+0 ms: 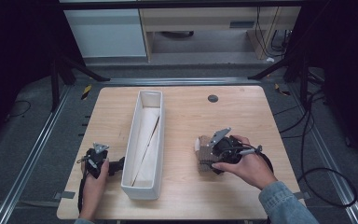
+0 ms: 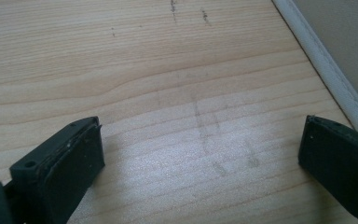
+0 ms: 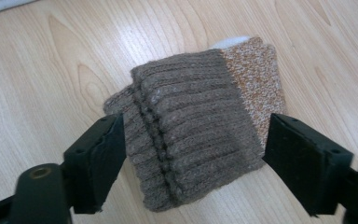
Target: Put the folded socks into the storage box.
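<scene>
A folded knit sock (image 3: 196, 116), brown ribbed with a speckled orange part, lies flat on the wooden table (image 1: 186, 196) right of centre; in the high view the sock (image 1: 202, 157) pokes out from under the hand. My right gripper (image 3: 196, 140) is open and low over it, one jaw on each side of the brown fold, at or close to its edges. It also appears from above as the right gripper (image 1: 216, 155). My left gripper (image 2: 200, 140) is open over bare wood with nothing between its jaws. The high view places the left gripper (image 1: 119, 166) just left of the long bin.
A long white bin (image 1: 130, 158) runs front to back through the table's middle, with pale sheets inside; its wall (image 2: 326, 70) is close to my left gripper. A black round grommet (image 1: 213, 98) sits near the far edge. Cables lie on the floor at right.
</scene>
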Available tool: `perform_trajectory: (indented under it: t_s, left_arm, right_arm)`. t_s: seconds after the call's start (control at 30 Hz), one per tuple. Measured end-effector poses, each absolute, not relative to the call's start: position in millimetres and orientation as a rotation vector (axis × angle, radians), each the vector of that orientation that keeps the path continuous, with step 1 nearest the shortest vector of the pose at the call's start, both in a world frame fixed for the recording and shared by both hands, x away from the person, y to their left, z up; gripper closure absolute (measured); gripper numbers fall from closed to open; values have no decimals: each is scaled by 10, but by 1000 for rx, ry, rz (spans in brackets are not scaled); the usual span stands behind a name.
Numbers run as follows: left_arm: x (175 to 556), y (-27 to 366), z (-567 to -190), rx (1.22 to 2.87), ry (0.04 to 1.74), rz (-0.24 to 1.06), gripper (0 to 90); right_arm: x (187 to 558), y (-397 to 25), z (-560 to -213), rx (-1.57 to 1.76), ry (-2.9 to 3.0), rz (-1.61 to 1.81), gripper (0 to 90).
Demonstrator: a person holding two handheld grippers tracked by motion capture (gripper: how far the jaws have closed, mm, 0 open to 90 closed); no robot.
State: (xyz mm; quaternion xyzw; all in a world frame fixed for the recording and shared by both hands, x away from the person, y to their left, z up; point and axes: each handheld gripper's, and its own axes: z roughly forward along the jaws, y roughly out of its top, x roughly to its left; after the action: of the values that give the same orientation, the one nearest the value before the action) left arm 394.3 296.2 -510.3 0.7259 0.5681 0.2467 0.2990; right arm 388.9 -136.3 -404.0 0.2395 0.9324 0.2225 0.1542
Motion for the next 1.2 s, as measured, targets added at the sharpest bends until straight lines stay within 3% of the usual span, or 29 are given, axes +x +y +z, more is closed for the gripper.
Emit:
perform_trajectory:
  t_s: [0.13,0.47,1.2]
  left_arm:
    - [3943,2963,-5103,1929,1507,654,0]
    - [3942,2964,-5103,1933,1502,653,0]
    - [3937,2963,-5102,1940,1494,649,0]
  right_arm:
    - [3892,-1323,-4032,635,2698,620,137]
    - [3898,-1263,-4047,582,2723,601,99]
    - [3853,-1199,-4163,500,2762,561,142]
